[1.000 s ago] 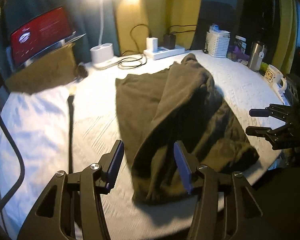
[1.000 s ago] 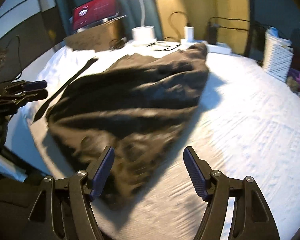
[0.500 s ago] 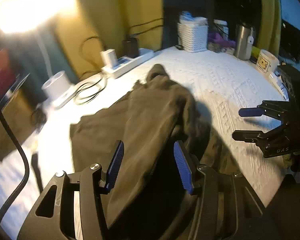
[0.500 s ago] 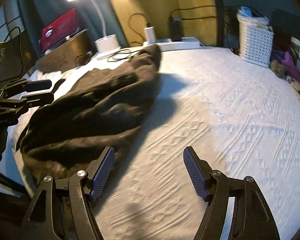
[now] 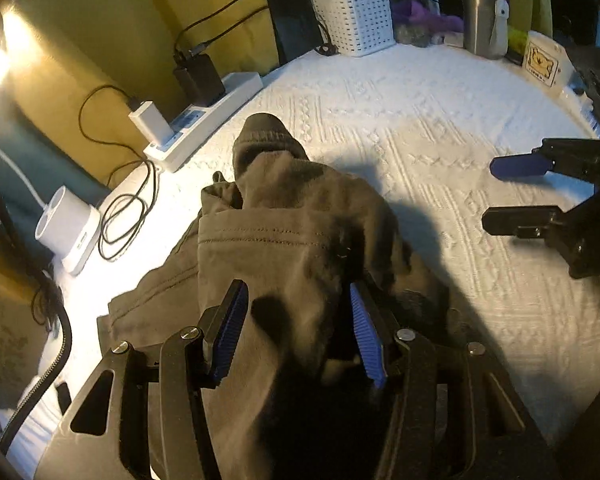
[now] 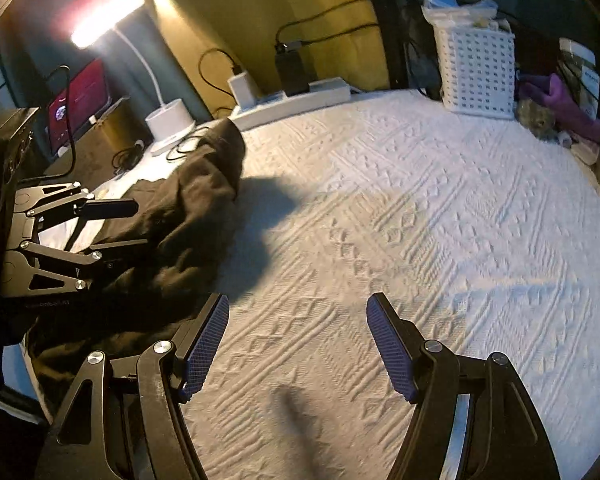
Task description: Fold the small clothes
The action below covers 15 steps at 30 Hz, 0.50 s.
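Crumpled olive-brown fleece garment [image 5: 284,240] now bunched between apart left gripper [image 5: 298,330] fingers after their advance, unclamped, right gripper [image 6: 296,344] agape over white bedspread [image 6: 440,208], grasp imminent.

The left claw [image 5: 296,332] has pushed forward over the brown garment [image 5: 284,240], whose cloth now bunches between its spread pads where 1 second ago it lay flatter. The right claw [image 6: 296,344] has swung off the garment and now hangs wide apart over bare white bedspread [image 6: 440,208].
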Each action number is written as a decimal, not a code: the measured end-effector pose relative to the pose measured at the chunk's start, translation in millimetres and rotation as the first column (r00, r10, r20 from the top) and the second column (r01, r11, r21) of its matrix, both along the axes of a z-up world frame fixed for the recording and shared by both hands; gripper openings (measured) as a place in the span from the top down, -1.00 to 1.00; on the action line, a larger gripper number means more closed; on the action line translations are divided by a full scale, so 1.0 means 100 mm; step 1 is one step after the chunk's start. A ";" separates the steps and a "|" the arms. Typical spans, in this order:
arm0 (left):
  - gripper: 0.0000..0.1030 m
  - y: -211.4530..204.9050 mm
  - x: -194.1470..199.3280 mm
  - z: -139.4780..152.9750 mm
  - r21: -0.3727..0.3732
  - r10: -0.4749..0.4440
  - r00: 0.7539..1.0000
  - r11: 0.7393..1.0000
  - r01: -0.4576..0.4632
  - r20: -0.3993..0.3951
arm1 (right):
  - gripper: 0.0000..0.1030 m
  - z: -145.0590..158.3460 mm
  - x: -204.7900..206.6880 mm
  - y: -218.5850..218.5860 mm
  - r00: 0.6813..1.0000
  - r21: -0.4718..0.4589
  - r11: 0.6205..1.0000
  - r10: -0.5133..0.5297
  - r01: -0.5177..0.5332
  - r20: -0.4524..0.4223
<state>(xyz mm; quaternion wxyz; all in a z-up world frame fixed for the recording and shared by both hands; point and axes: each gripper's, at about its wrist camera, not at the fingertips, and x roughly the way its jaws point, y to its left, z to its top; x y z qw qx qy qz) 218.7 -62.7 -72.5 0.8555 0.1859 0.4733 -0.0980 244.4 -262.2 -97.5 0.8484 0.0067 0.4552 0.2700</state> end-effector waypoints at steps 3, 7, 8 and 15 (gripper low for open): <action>0.90 0.09 0.01 0.04 -0.032 0.004 1.000 0.999 -0.004 0.006 | -0.42 -0.01 0.03 -0.01 1.000 0.007 1.000 0.001 -0.001 -0.004; 0.91 0.33 -0.03 0.19 -0.098 0.061 0.997 0.994 -0.056 0.051 | -0.42 -0.01 0.07 0.05 1.000 -0.015 1.000 0.005 -0.005 -0.001; 0.91 0.43 -0.04 0.23 -0.118 0.081 0.995 0.990 -0.073 0.065 | -0.42 -0.01 0.09 0.09 1.000 -0.022 1.000 0.006 -0.006 -0.002; 0.92 1.06 -0.10 0.35 -0.239 0.214 0.969 0.954 -0.181 0.122 | -0.42 0.08 0.20 0.27 1.000 -0.056 0.998 0.013 -0.012 0.013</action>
